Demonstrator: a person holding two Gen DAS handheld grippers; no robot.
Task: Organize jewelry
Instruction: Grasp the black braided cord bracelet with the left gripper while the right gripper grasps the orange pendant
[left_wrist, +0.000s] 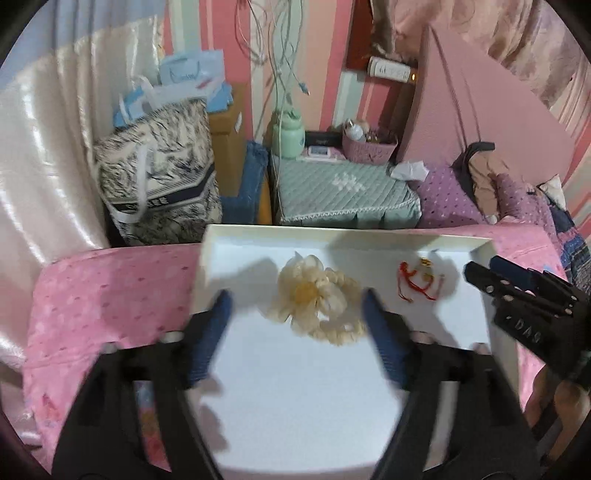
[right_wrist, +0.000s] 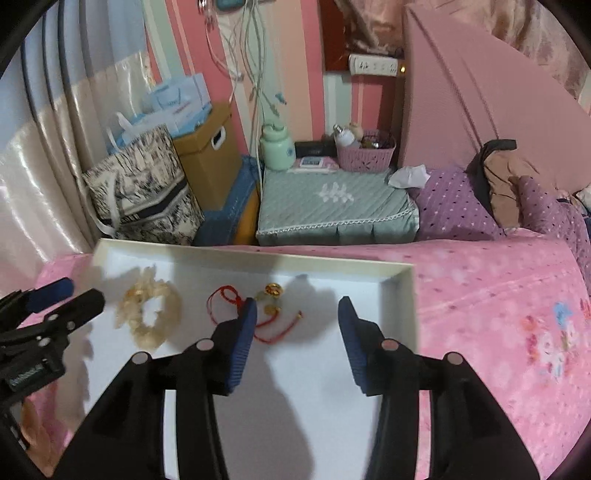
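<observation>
A white shallow tray (left_wrist: 207, 258) lies on the pink bed; it also shows in the right wrist view (right_wrist: 406, 295). In it lie a cream flower scrunchie (left_wrist: 314, 295), also in the right wrist view (right_wrist: 151, 314), and a red cord bracelet with gold charms (left_wrist: 417, 280), also in the right wrist view (right_wrist: 273, 310). My left gripper (left_wrist: 297, 302) is open and empty, its fingers either side of the scrunchie, above it. My right gripper (right_wrist: 297, 306) is open and empty, just above the bracelet, which lies by its left finger.
The pink bedspread (right_wrist: 498, 314) surrounds the tray. Beyond the bed's far edge stand a patterned tote bag (left_wrist: 155, 184), a cardboard box (right_wrist: 207, 155) and a green-covered nightstand (left_wrist: 343, 192) with a bottle and a pink basket. Purple pillows (right_wrist: 461, 206) lie at the right.
</observation>
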